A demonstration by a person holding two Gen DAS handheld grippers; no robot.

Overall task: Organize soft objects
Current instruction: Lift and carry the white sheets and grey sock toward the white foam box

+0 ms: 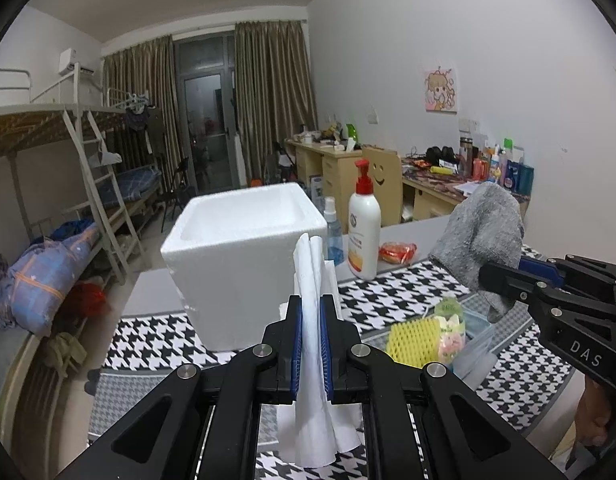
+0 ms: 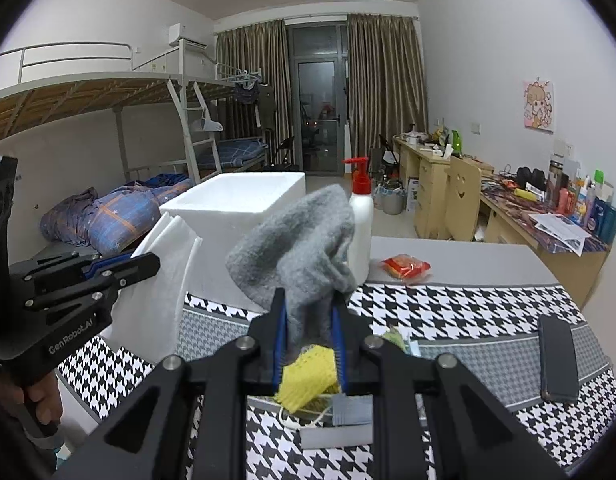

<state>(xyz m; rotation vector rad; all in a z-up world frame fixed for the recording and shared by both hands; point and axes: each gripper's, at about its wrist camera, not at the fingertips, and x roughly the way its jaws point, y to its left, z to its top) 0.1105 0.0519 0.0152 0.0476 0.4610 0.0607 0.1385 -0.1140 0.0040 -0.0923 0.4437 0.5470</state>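
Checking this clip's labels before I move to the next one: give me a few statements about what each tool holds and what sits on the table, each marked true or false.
1. The left tool is shut on a white tissue. True.
2. The right tool is open and holds nothing. False: it is shut on a grey fuzzy cloth.
3. The white foam box has a lid on it. False: its top is open.
4. A white pump bottle with a red top stands upright on the table beside the foam box. True.
5. A dark phone lies flat on the houndstooth tablecloth. True.
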